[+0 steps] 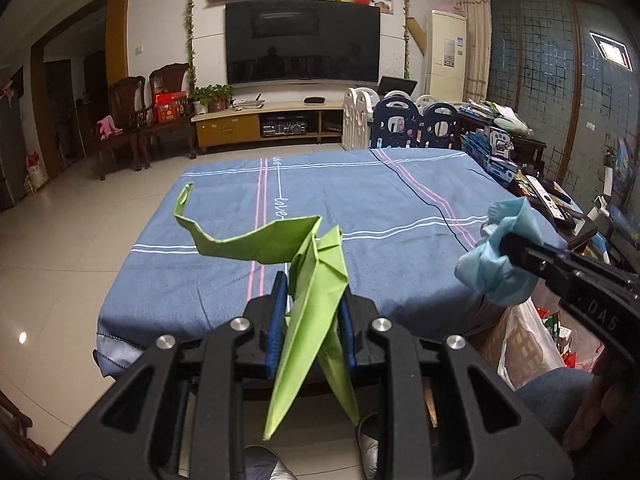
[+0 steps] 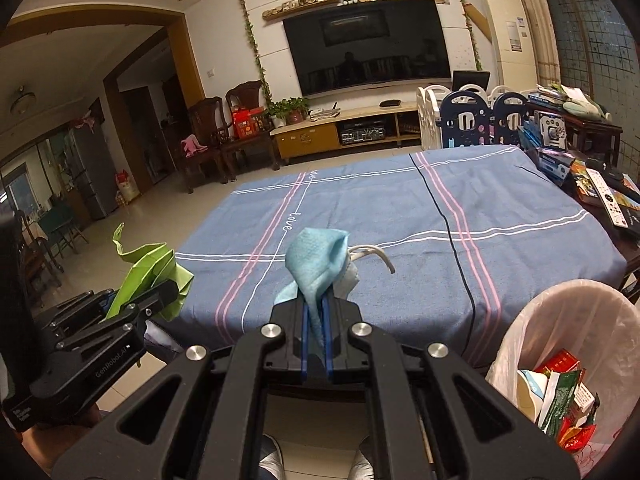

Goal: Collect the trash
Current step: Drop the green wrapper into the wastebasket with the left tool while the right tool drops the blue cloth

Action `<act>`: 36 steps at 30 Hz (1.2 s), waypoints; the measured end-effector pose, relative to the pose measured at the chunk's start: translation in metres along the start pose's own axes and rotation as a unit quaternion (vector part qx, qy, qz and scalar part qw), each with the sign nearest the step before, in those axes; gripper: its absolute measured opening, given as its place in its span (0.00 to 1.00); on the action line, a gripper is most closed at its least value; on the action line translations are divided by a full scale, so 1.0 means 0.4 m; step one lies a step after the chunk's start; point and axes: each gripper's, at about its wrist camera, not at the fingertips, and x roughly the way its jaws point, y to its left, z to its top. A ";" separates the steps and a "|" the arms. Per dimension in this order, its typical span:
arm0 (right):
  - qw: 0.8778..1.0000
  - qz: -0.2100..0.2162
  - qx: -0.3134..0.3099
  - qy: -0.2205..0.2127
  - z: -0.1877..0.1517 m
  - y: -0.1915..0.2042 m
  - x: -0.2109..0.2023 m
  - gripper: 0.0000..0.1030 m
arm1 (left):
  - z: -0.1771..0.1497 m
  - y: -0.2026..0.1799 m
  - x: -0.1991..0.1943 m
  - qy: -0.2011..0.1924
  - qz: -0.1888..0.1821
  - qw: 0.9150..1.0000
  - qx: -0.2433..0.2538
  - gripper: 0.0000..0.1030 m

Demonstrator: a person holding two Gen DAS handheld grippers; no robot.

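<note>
My left gripper is shut on a folded green paper, which sticks up between the blue pads and hangs below them, above the table's near edge. My right gripper is shut on a crumpled light-blue face mask with a white ear loop trailing to the right. In the left wrist view the right gripper and its mask are at the right. The right wrist view has the left gripper with the green paper at the left. A waste bin with a pink liner stands at lower right, with wrappers inside.
The table under a blue striped cloth lies ahead of both grippers. Books, boxes and a remote crowd a side table at the right. A child's play fence, a TV unit and wooden chairs stand beyond. Feet show below, on tiled floor.
</note>
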 end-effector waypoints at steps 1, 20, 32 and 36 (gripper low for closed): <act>1.000 0.001 0.006 0.003 -0.001 -0.008 -0.010 0.06 | 0.001 -0.002 0.001 0.001 0.000 1.000 0.001 0.24; 0.967 -0.151 0.204 -0.011 -0.131 -0.557 -0.357 0.74 | -0.005 -0.310 0.018 0.069 -0.152 0.983 0.081 0.24; 0.959 -0.163 0.215 -0.093 -0.072 -0.548 -0.510 0.79 | 0.080 -0.734 0.039 0.101 -0.276 0.942 0.160 0.92; 0.968 -0.150 0.189 -0.069 -0.065 -0.508 -0.481 0.79 | 0.085 -0.664 0.031 0.097 -0.262 0.952 0.127 0.97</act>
